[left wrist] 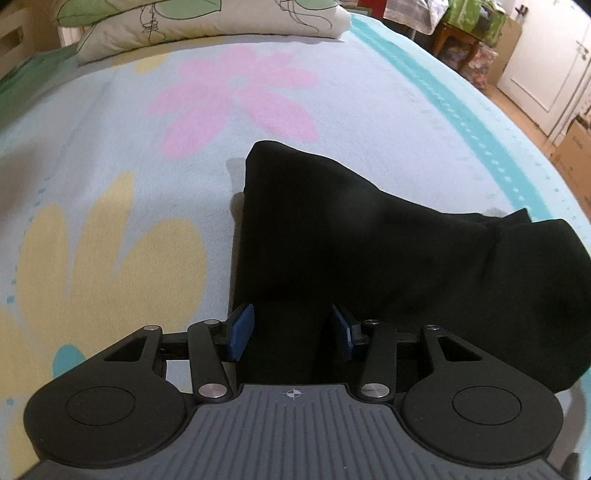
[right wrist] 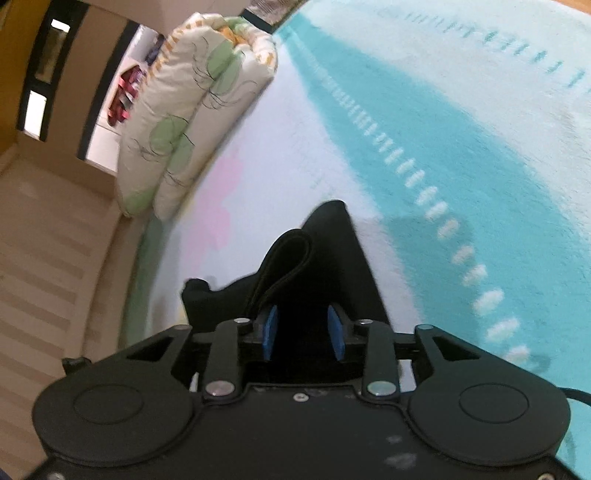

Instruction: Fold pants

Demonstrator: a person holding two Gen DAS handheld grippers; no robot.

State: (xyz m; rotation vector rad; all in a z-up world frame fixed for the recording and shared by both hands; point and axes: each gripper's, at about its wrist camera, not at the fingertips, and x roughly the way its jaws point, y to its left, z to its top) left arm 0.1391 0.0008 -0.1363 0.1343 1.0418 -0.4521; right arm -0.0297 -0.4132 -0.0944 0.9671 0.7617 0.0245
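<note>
Black pants (left wrist: 369,251) lie folded in a thick bundle on the flowered blanket (left wrist: 110,221). My left gripper (left wrist: 291,332) hovers low over the bundle's near end, blue pads apart, with black cloth between and below them. In the right wrist view the pants (right wrist: 332,258) rise in a peak with a looped fold of fabric (right wrist: 291,251). My right gripper (right wrist: 304,334) has its blue pads part open with black cloth between them; whether the pads press on the cloth is unclear.
A folded floral quilt (left wrist: 207,18) lies at the head of the bed, also in the right wrist view (right wrist: 192,110). The bed's teal border (left wrist: 461,110) runs along the right edge. Beyond it are wooden floor, cardboard boxes (left wrist: 576,155) and a white door (left wrist: 546,55).
</note>
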